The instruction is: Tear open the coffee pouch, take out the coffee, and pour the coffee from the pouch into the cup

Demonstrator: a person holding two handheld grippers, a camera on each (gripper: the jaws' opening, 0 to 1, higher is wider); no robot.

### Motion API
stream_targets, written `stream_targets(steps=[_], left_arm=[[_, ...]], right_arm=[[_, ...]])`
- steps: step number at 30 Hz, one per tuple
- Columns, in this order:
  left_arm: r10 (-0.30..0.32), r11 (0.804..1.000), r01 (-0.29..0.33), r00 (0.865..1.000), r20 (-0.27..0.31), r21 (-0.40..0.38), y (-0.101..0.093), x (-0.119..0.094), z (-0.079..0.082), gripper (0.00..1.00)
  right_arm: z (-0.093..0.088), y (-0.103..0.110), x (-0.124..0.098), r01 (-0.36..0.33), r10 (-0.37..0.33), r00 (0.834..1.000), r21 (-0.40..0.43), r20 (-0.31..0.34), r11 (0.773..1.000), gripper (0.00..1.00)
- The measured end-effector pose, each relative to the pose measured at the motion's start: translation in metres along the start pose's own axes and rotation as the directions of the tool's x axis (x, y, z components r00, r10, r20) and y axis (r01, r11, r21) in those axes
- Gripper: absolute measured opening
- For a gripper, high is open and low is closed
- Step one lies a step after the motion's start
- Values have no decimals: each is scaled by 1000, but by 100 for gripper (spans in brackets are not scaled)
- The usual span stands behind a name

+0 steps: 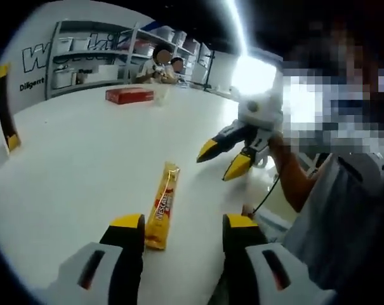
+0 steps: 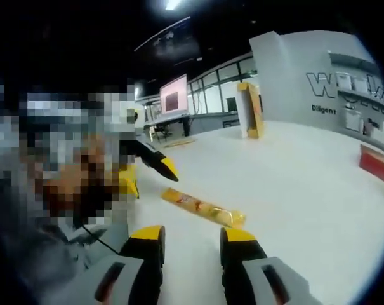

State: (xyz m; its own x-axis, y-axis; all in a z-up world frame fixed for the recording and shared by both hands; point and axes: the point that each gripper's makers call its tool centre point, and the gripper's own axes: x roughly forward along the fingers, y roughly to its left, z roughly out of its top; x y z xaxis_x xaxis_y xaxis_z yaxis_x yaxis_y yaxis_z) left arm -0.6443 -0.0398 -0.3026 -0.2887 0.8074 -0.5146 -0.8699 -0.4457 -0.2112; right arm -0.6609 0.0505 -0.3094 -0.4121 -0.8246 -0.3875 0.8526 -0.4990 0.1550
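Two grippers, mine, both with jaws apart, empty: left gripper, right gripper | coffee pouch flat on white desk, unopened, just beyond left jaws, ready for pickup | red box far side | no cup sighted.

Premises appear to be an industrial lab or demonstration hall: large white table, metal shelving holding storage bins, lettered wall, glazed partitions, wall screen, ceiling strip lights.
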Motion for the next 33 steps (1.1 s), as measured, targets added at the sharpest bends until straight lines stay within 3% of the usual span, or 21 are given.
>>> stream_targets(steps=[10,17,33], left_arm=[[-70,997,69,996,49,14,9,-14,-1,53],[-48,998,46,998,37,39,19,-6,-9,60],[-54,997,51,997,62,50,21,-14,-6,62]], right_arm=[[10,2,12,80,-79,997,31,-19,996,37],[6,-2,20,108,-107,994,39,-28,993,38],[7,3,15,106,-105,993,29,-57,994,40]])
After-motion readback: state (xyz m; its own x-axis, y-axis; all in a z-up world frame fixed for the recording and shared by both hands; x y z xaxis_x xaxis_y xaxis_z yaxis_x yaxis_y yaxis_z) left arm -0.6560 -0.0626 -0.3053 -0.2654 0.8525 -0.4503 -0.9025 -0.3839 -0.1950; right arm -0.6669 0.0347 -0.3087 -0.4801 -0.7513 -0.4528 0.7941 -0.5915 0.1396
